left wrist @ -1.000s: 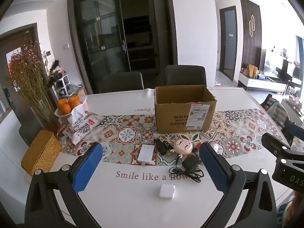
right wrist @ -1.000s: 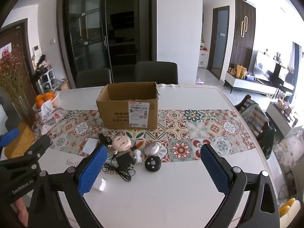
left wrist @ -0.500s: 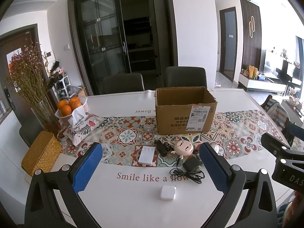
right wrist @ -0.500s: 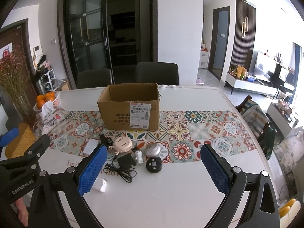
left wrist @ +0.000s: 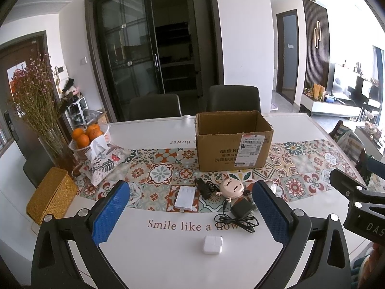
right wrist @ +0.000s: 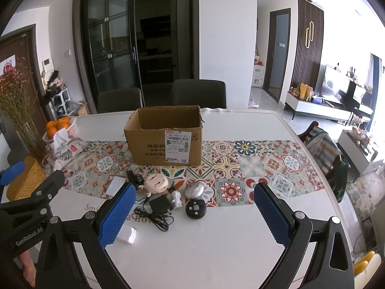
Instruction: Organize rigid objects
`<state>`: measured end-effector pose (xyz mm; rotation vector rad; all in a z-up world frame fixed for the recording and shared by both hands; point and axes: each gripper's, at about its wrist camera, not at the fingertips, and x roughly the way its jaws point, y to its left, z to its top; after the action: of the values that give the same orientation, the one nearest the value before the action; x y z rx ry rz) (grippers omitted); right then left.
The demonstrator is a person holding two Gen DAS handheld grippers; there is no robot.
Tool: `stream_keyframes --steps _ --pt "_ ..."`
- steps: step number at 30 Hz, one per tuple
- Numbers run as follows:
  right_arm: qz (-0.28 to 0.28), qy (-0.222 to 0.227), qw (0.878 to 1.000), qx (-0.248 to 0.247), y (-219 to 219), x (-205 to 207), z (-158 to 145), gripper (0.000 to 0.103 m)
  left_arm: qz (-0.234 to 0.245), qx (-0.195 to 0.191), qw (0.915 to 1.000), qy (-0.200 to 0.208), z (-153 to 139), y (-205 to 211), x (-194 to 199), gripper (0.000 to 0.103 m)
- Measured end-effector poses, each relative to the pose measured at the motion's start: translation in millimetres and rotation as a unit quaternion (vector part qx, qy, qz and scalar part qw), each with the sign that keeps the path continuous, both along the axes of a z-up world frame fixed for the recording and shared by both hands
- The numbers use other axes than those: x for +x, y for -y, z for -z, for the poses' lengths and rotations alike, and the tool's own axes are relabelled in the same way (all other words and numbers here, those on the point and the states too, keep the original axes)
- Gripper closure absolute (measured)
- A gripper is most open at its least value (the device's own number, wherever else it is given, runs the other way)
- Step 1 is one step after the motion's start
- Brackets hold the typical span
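Note:
An open cardboard box (left wrist: 233, 140) (right wrist: 166, 136) stands on the patterned runner. In front of it lie a white flat box (left wrist: 185, 196), a black adapter with cable (left wrist: 241, 209) (right wrist: 160, 204), a pink round gadget (left wrist: 232, 187) (right wrist: 157, 183), a white charger cube (left wrist: 212, 244) (right wrist: 127, 234), a small white figure (right wrist: 177, 198), a silver disc (right wrist: 195, 188) and a black round device (right wrist: 195, 209). My left gripper (left wrist: 190, 214) is open and empty above the near table edge. My right gripper (right wrist: 195, 214) is open and empty, to the right of the left one.
A basket of oranges (left wrist: 89, 134), a tissue pouch (left wrist: 103, 161), a vase of dried flowers (left wrist: 48, 130) and a woven yellow box (left wrist: 51, 195) stand at the left. Two dark chairs (left wrist: 233, 98) stand behind the table (right wrist: 216, 252).
Both grippers have shifted slightly back and up; the objects sit a little lower in view. Nothing on the table has moved.

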<state>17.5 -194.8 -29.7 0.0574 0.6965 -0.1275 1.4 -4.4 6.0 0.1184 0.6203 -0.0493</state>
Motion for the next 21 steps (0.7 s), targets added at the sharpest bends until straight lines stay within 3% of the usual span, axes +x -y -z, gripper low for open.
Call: stream_keyframes --steps 21 --pt "-0.003 0.003 1.0 0.0 -5.0 0.2 -5.6 0.004 0.001 0.002 1.0 0.003 -3.7 2.8 3.6 0.0"
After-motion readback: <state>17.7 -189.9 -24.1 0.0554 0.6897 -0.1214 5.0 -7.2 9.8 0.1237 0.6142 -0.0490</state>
